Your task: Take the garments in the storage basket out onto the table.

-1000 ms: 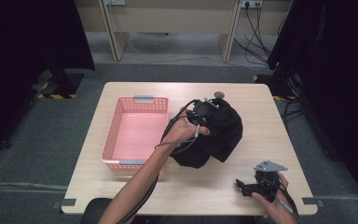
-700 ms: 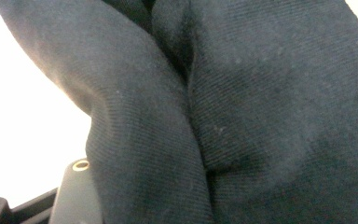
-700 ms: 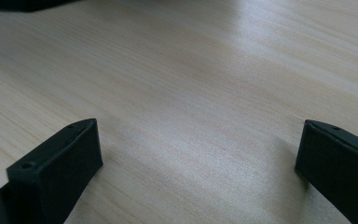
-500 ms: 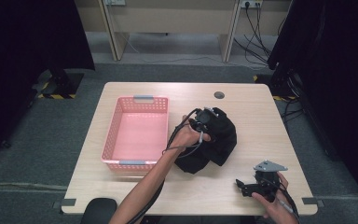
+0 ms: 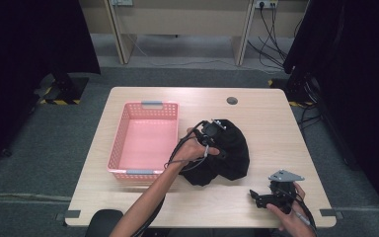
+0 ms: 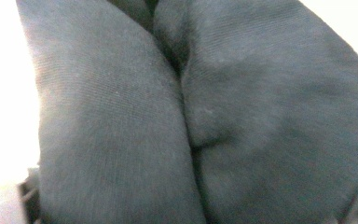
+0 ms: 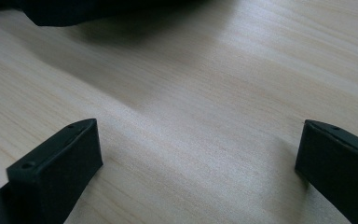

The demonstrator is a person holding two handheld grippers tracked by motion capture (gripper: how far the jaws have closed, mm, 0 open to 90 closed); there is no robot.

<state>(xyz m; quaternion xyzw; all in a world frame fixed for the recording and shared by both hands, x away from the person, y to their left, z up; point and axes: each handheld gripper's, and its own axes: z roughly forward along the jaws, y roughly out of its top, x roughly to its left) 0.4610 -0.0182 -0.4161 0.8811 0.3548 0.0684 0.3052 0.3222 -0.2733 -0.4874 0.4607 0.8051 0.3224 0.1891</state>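
Observation:
A crumpled black garment [image 5: 229, 155] lies in a heap on the wooden table [image 5: 271, 128], just right of the pink basket [image 5: 120, 148]. My left gripper [image 5: 211, 132] rests on top of the heap, pointing down into it. Its jaws have just been opening; in the left gripper view they stand wide apart at the bottom corners with black cloth [image 6: 261, 116] bulging between them. My right gripper [image 5: 259, 198] sits low at the table's near right corner, open, with bare wood between its fingers [image 7: 56, 163]. An edge of the garment [image 7: 74, 11] shows at the top of the right gripper view.
The basket's plastic mesh walls rise left of the garment. A small dark round disc [image 5: 232, 100] lies on the table's far side. Desk legs and cables stand on the floor beyond the table; dark curtains hang at both sides.
The left hand has come down and towards the near edge with the garment, which now sits lower and flatter on the table. The right gripper has not moved.

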